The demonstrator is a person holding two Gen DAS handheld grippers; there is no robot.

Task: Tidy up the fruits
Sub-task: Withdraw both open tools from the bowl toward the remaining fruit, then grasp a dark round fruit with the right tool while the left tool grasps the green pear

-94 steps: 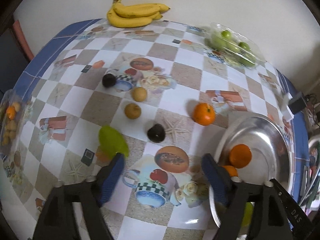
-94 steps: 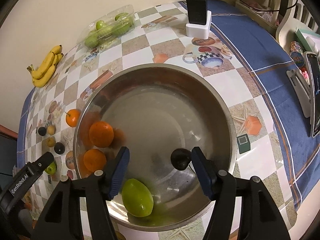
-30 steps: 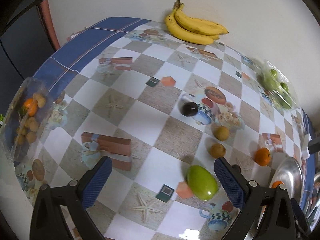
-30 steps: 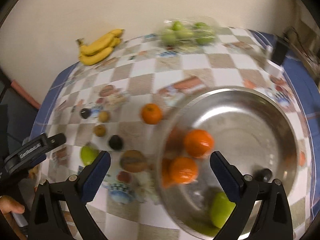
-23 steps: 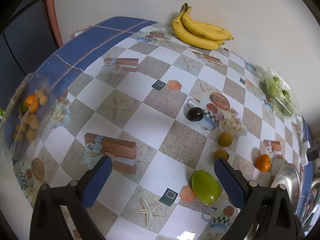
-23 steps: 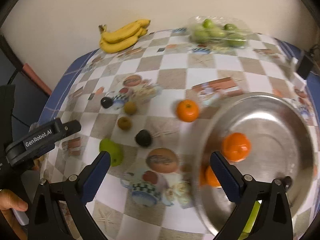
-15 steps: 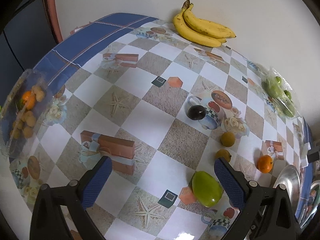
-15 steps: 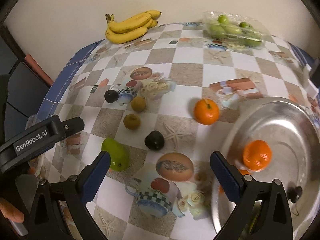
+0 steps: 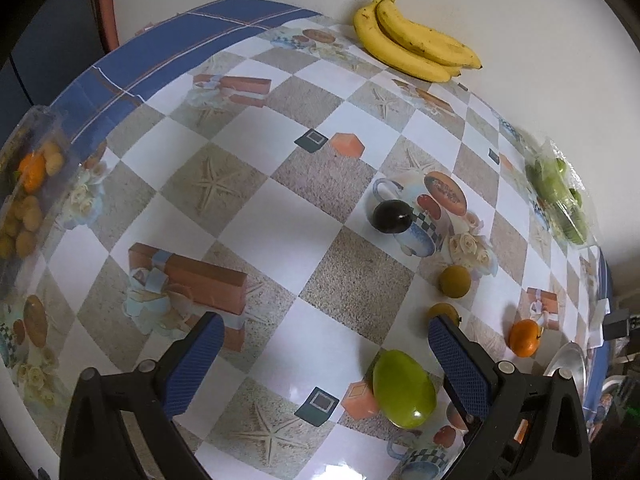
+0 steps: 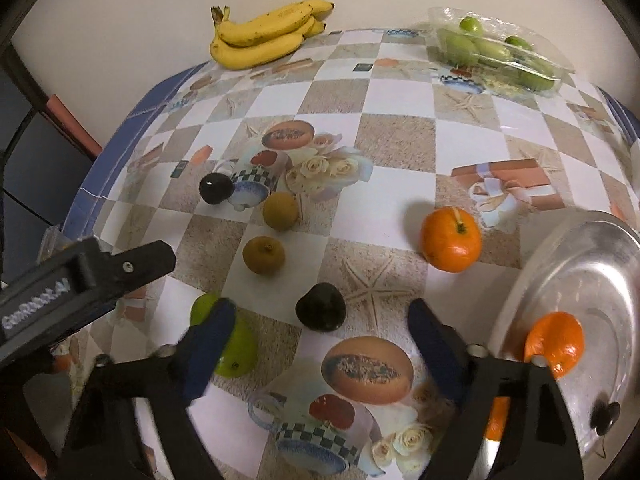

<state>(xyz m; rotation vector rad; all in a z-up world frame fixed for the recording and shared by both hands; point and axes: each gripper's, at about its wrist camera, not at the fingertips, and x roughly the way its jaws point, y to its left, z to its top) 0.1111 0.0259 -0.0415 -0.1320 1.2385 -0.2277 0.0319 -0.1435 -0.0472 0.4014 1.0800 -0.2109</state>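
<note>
Loose fruit lies on the patterned tablecloth. In the right wrist view a dark avocado [image 10: 321, 307] sits just ahead of my open, empty right gripper [image 10: 320, 342]. A green mango [image 10: 236, 346] lies partly behind its left finger. Two brown fruits [image 10: 264, 255] [image 10: 280, 210], a dark plum [image 10: 216, 188] and an orange [image 10: 450, 239] lie further off. The metal bowl [image 10: 576, 264] at right holds oranges [image 10: 554, 342]. My left gripper [image 9: 320, 356] is open and empty above the table, with the mango [image 9: 403, 389] near its right finger.
A banana bunch [image 10: 266, 34] lies against the far wall. A clear pack of green fruit [image 10: 496, 56] sits at the back right. Another clear pack of small fruit [image 9: 28, 196] lies at the table's left edge. The left gripper's body [image 10: 80, 276] reaches in at left.
My right gripper has swung left from over the bowl and dropped towards the avocado. My left gripper has drawn back and turned left, away from the mango. Both jaws have opened wider.
</note>
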